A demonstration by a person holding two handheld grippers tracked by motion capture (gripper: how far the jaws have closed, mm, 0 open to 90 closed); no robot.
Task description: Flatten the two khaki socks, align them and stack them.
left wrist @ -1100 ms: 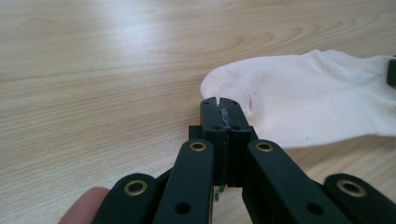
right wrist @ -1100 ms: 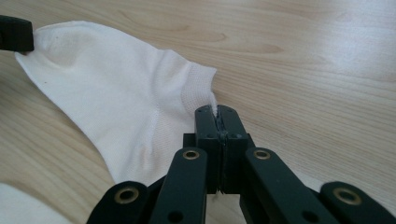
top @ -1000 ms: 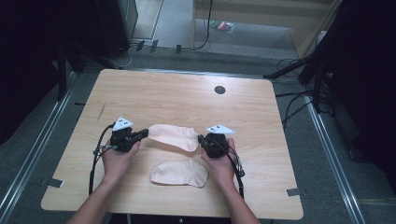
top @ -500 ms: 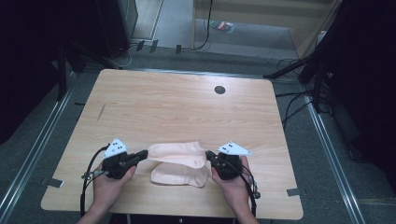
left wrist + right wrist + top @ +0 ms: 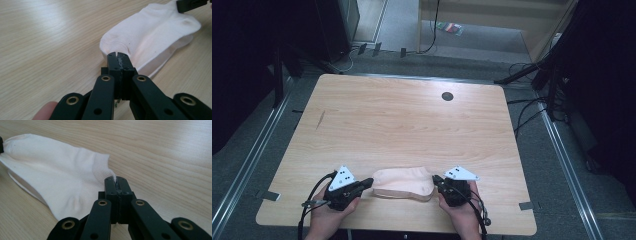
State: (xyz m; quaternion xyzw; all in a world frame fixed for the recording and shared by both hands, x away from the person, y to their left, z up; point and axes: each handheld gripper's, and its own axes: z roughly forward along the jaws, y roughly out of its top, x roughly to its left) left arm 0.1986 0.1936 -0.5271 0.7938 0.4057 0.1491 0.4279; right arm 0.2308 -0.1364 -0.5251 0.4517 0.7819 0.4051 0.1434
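High view places a pale sock [image 5: 403, 182] near the front edge of the wooden table [image 5: 402, 120], stretched between the left hand-held gripper [image 5: 368, 183] and the right hand-held gripper [image 5: 436, 181], each carried in one of the person's hands. Left gripper view adds what that camera cannot resolve: the jaws are pressed fully together on one end of the sock [image 5: 150, 37], and a second white layer shows beneath it along its lower edge. Right gripper view shows the other hand-held gripper [image 5: 117, 180] clamped just as tightly on a pinch of the sock's [image 5: 57, 182] ribbed cuff, the fabric lying flat on the wood.
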